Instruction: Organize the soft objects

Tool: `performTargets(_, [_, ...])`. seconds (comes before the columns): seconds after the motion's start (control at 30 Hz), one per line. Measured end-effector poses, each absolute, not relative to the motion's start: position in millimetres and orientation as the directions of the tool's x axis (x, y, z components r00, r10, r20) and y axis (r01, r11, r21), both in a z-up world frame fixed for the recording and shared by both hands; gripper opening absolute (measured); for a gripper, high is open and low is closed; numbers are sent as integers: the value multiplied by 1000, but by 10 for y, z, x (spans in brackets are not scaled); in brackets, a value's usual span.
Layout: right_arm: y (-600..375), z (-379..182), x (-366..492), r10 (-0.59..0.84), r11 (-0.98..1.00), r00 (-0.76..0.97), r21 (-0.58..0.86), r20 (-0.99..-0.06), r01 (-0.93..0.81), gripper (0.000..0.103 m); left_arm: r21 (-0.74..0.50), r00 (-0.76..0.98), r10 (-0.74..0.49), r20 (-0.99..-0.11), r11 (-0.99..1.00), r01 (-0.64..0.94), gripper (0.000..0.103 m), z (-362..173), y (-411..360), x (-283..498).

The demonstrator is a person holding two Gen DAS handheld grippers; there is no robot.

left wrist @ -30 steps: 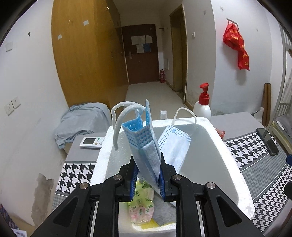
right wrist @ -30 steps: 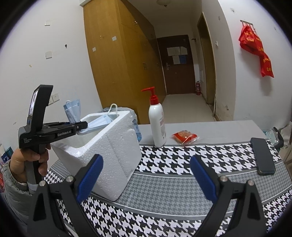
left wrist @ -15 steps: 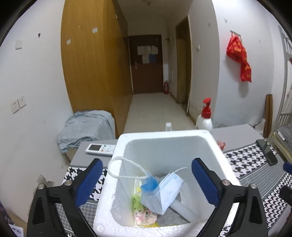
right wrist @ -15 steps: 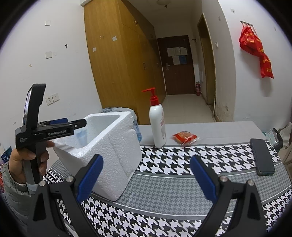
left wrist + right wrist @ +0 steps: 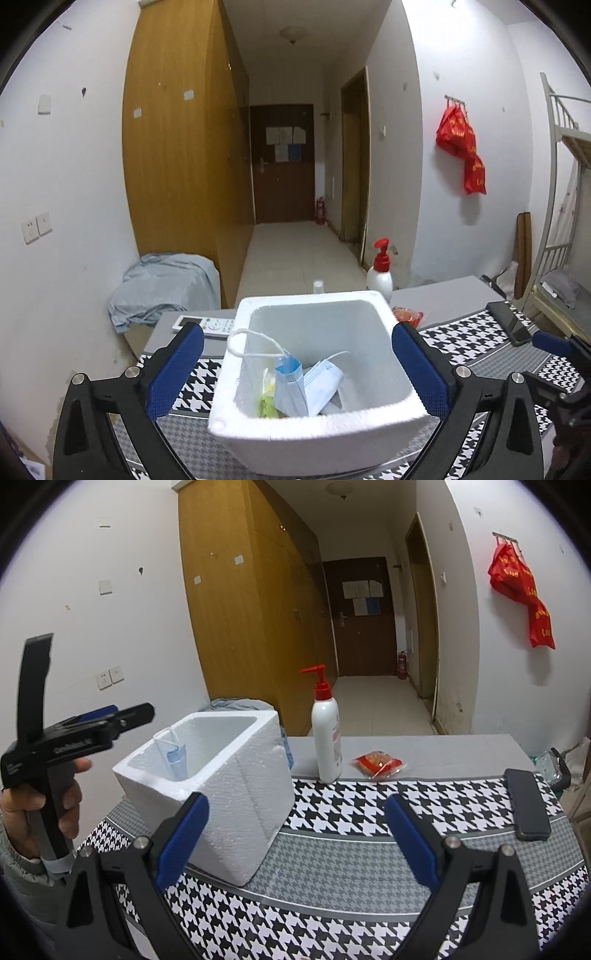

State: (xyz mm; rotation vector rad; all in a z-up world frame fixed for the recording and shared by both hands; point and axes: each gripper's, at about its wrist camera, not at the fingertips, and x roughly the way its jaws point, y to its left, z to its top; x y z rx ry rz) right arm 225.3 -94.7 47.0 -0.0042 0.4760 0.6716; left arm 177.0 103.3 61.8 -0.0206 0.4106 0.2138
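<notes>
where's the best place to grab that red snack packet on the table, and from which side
Probably across the middle of the red snack packet, coming down from above with the right hand-held gripper, which is open and nearer. The packet lies flat on the bare grey tabletop, apart from the pump bottle, so a top pinch has room.

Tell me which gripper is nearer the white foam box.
Left. The left gripper, jaws wide after just opening and empty, hangs at the foam box near rim, above the blue masks inside. The right gripper, also open, sits farther back beside the box, over the houndstooth cloth.
</notes>
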Motion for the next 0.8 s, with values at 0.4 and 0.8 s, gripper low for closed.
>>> performTargets(0.4, [-1089,711,1798,613,779,706,122,-355,-615,98,37,923,199,-330,980,-198,102,789,742,1178])
performTargets(0.8, [-1172,894,1321,628,769,721,94,-292,-632,103,48,935,209,-288,978,-203,102,821,597,653])
